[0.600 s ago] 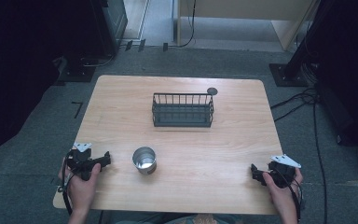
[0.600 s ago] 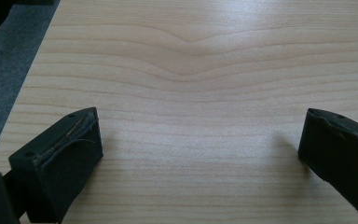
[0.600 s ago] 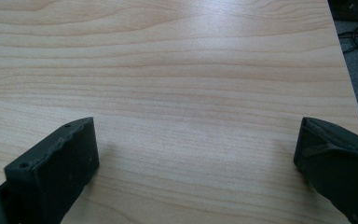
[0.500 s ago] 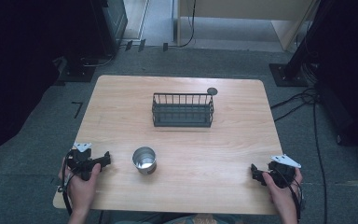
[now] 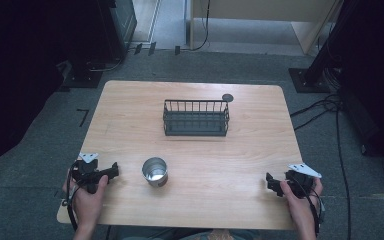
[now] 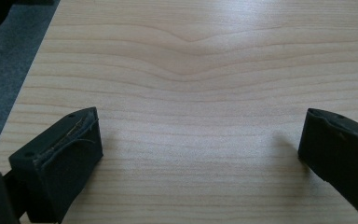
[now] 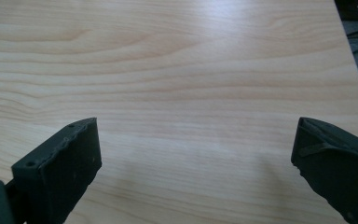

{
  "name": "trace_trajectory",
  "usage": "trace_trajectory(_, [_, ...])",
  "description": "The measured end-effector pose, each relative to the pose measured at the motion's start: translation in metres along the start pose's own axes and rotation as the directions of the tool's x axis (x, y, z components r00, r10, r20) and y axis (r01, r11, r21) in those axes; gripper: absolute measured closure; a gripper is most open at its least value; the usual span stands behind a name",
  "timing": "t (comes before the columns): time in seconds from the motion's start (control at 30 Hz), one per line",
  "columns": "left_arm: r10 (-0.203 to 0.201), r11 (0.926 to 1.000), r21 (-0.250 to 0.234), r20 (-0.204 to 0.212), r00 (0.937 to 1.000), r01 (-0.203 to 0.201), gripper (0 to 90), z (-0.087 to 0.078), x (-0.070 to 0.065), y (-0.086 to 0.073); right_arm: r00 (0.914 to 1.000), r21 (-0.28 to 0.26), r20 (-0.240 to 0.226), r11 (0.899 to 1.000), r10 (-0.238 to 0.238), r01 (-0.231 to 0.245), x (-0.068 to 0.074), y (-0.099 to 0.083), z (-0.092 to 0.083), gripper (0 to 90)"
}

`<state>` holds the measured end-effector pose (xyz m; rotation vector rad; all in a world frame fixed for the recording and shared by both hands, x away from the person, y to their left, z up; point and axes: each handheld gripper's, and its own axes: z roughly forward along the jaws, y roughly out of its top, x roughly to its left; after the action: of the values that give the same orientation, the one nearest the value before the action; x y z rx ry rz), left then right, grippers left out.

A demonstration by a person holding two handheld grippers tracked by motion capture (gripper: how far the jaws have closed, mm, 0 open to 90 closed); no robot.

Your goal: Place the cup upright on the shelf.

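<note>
A shiny metal cup (image 5: 155, 171) stands upright on the wooden table (image 5: 195, 155), near its front left. Behind it, at the middle of the table, sits a black wire basket (image 5: 196, 118). My left gripper (image 5: 111, 171) rests at the front left corner, a short way left of the cup, held by a hand. In its own view the left gripper (image 6: 200, 144) is open over bare wood. My right gripper (image 5: 271, 183) lies at the front right corner in the other hand. Seen along its jaws, the right gripper (image 7: 196, 154) is open, with nothing between the jaws.
A small dark round disc (image 5: 227, 97) lies at the table's back edge, just behind the basket's right end. Grey carpet surrounds the table, with cables (image 5: 330, 107) on the floor at the right and dark stands at the back left.
</note>
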<state>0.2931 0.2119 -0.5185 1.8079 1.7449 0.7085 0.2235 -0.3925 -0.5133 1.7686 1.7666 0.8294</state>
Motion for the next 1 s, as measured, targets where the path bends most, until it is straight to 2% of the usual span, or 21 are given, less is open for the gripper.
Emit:
trace_trajectory(0.17, [0.0,1.0,0.0,0.0,1.0,0.0,0.0,0.0,0.0,0.0,0.9995,-0.01,-0.026,1.0,-0.017,0.017,0.012,0.007,-0.001,1.1])
trace_trajectory(0.23, [0.0,1.0,0.001,0.0,1.0,0.0,0.0,0.0,0.0,0.0,0.9986,-0.016,-0.047,1.0,-0.024,0.023,0.022,0.013,-0.001,1.1])
trace_trajectory(0.33, [0.0,1.0,0.001,0.0,1.0,0.0,0.0,0.0,0.0,0.0,0.9978,-0.024,-0.057,0.999,-0.034,0.033,0.028,0.017,-0.001,1.1])
trace_trajectory(0.37, [0.0,1.0,0.001,0.0,1.0,0.0,0.0,0.0,0.0,0.0,0.9967,-0.032,-0.069,0.999,-0.042,0.04,0.035,0.022,0.0,1.1])
trace_trajectory(0.5, [0.0,1.0,0.001,0.0,1.0,0.0,0.0,0.0,0.0,0.0,0.9951,-0.04,-0.082,0.998,-0.054,0.051,0.043,0.028,0.0,1.1])
trace_trajectory(0.53, [0.0,1.0,0.0,0.0,1.0,0.0,0.0,0.0,0.0,0.0,0.9927,-0.046,-0.107,0.998,-0.056,0.051,0.049,0.034,0.0,1.1])
trace_trajectory(0.6, [0.0,1.0,0.001,0.0,1.0,0.0,0.0,0.0,0.0,0.0,0.9901,-0.053,-0.126,0.997,-0.063,0.057,0.054,0.037,0.0,1.2])
trace_trajectory(0.7, [0.0,1.0,0.001,0.0,1.0,0.0,0.0,0.0,0.0,0.0,0.9877,-0.06,-0.134,0.996,-0.079,0.072,0.061,0.042,-0.001,1.1])
trace_trajectory(0.73, [0.0,1.0,0.001,0.0,1.0,0.0,0.0,0.0,0.0,0.0,0.9843,-0.067,-0.151,0.994,-0.091,0.082,0.07,0.046,-0.002,1.1])
trace_trajectory(0.87, [0.0,1.0,0.001,0.0,1.0,0.0,0.0,0.0,0.0,0.0,0.9797,-0.077,-0.168,0.992,-0.11,0.099,0.08,0.051,-0.002,1.1])
trace_trajectory(1.0, [0.0,1.0,0.0,0.0,1.0,0.0,0.0,0.0,0.0,0.0,0.9713,-0.089,-0.196,0.989,-0.134,0.118,0.097,0.058,-0.002,1.1])
